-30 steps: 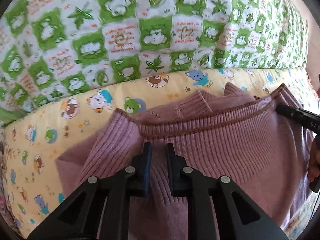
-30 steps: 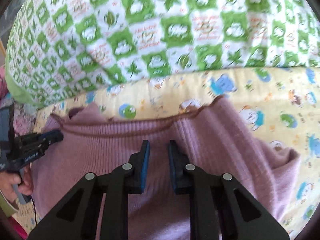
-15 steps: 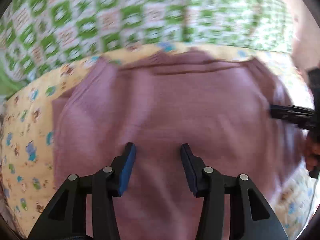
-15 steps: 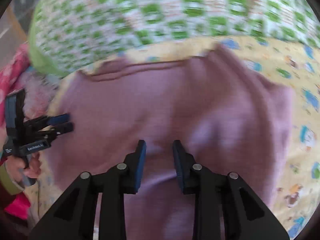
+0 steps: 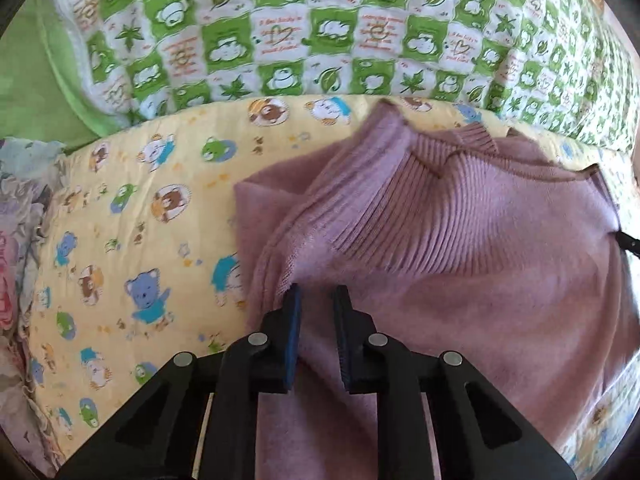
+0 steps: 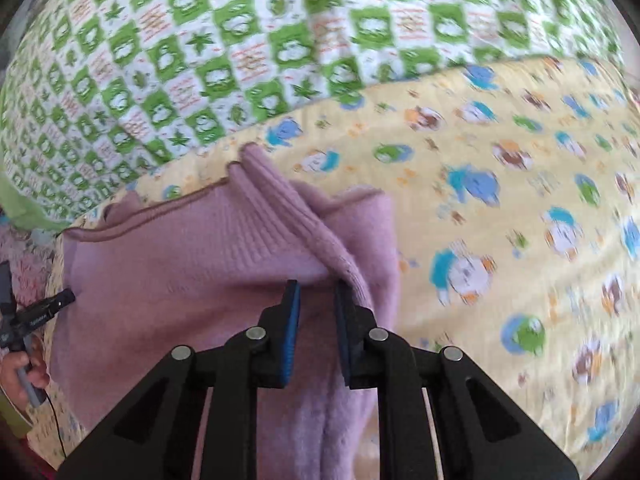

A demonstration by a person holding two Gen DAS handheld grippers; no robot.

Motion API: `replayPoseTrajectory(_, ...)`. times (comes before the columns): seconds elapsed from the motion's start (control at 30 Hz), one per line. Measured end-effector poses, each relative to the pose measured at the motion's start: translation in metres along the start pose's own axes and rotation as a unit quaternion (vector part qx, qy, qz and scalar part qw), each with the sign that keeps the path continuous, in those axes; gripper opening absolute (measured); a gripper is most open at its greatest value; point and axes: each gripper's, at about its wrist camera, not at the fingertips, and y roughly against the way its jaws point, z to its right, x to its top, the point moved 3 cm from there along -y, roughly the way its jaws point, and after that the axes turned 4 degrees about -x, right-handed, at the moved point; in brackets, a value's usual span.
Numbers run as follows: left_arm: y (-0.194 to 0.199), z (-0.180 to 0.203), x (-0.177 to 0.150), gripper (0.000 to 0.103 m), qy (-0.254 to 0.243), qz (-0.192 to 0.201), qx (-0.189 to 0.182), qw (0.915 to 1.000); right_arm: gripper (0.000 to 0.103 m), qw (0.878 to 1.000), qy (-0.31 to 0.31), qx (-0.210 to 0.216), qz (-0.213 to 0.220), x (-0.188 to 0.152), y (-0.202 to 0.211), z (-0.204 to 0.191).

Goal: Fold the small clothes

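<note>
Sweater fold in progress, both grippers pinching mauve knit on yellow cartoon-print sheet.

Left gripper point(image 5: 316, 300): jaws just narrowed to a small gap, bunched fabric of mauve ribbed sweater point(image 5: 460, 248) between pads near its left side fold; reads as a grip. Sweater lying on yellow bear-print sheet point(image 5: 140, 220), ribbed hem toward green-and-white checked quilt point(image 5: 280, 40); crumpled pale clothes point(image 5: 20, 200) at far left. Right gripper point(image 6: 316, 300): jaws likewise just narrowed, fabric pinched at the right side fold, beside a doubled-over ribbed flap. Left hand point(image 6: 24, 364) visible at left edge of right wrist view. Judged best practice: keep both pinches level, carry both edges together so the crease runs straight, hold knit taut without stretching ribs, release only once layers lie flat.
</note>
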Motion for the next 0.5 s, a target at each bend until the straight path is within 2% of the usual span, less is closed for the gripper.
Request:
replayPoseTrajectory(0.07, 0.003, -0.004, -0.002, 0.017, 0.009, 0.000, 0.006, 0.9999, 0.021, 1.000, 0.016, -0.009, -0.001, -0.002, 0.005, -0.009)
replayPoseTrajectory(0.13, 0.019, -0.016, -0.010, 0.017, 0.029, 0.004, -0.003, 0.9996, 0.023, 1.000, 0.023, 0.014, 0.006, 0.000, 0.014, -0.021)
replayPoseTrajectory(0.17, 0.027, -0.014, -0.008, 0.017, 0.033, 0.009, -0.006, 0.9994, 0.028, 0.999, 0.025, 0.028, 0.008, 0.002, 0.017, -0.028)
replayPoseTrajectory(0.2, 0.034, -0.015, -0.007, 0.020, 0.034, 0.013, -0.008, 0.9993, 0.031, 0.999, 0.030, 0.039, 0.013, 0.003, 0.024, -0.036)
replayPoseTrajectory(0.27, 0.057, -0.014, -0.008, 0.035, 0.030, 0.028, -0.012, 0.9991, 0.039, 0.997, 0.044, 0.059, 0.019, 0.006, 0.030, -0.051)
replayPoseTrajectory(0.3, 0.062, -0.011, -0.003, 0.048, 0.029, 0.033, -0.014, 0.9989, 0.040, 0.996, 0.050, 0.075, 0.021, 0.007, 0.033, -0.058)
replayPoseTrajectory(0.33, 0.071, -0.007, -0.004, 0.053, 0.029, 0.041, -0.018, 0.9986, 0.043, 0.995, 0.052, 0.084, 0.019, 0.008, 0.033, -0.064)
replayPoseTrajectory(0.43, 0.087, 0.003, -0.009, 0.053, 0.039, 0.055, -0.033, 0.9972, 0.045, 0.993, 0.072, 0.093, 0.005, 0.008, 0.025, -0.081)
replayPoseTrajectory(0.5, 0.083, 0.011, -0.011, 0.053, 0.044, 0.048, -0.048, 0.9968, 0.045, 0.992, 0.082, 0.097, -0.003, 0.008, 0.014, -0.087)
